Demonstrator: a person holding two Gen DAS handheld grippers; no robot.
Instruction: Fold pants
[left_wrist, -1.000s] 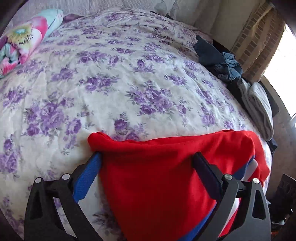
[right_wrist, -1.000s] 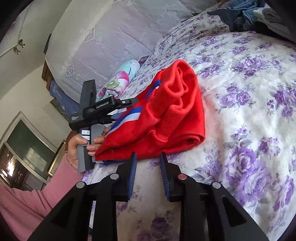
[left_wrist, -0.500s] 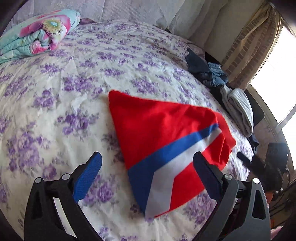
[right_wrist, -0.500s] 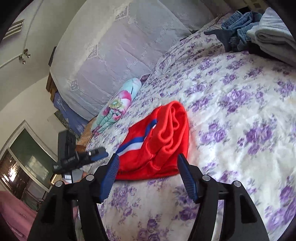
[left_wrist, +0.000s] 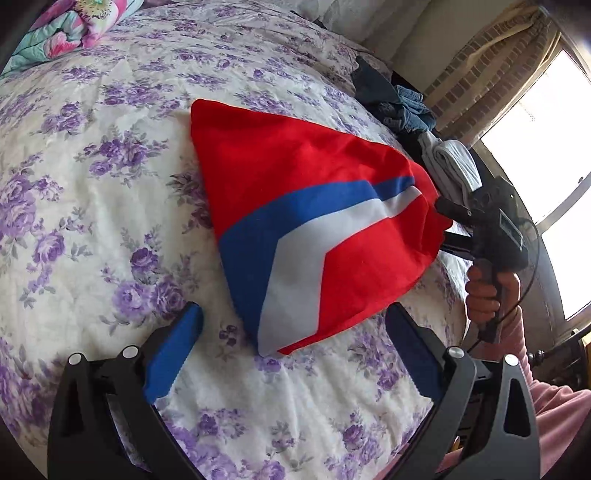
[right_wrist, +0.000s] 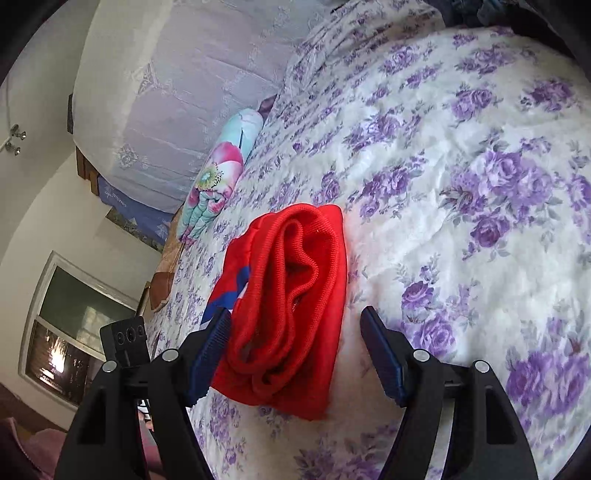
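The red pants (left_wrist: 295, 177) with a blue and white chevron stripe lie folded into a compact bundle on the floral bedspread (left_wrist: 92, 192). My left gripper (left_wrist: 295, 350) is open and empty, just short of the bundle's near corner. My right gripper (right_wrist: 295, 350) is open, its jaws on either side of the bundle's ribbed end (right_wrist: 291, 295), not closed on it. The right gripper also shows in the left wrist view (left_wrist: 443, 225) at the bundle's far right edge, held by a hand.
A rolled floral blanket (right_wrist: 218, 173) lies near the headboard. A heap of dark and denim clothes (left_wrist: 399, 103) and folded grey clothes (left_wrist: 450, 166) sit at the bed's far edge by the window. The bed edge runs close in front of the left gripper.
My left gripper let go of the pants and drew back from them. My right gripper opened and moved in to the bundle's ribbed end.
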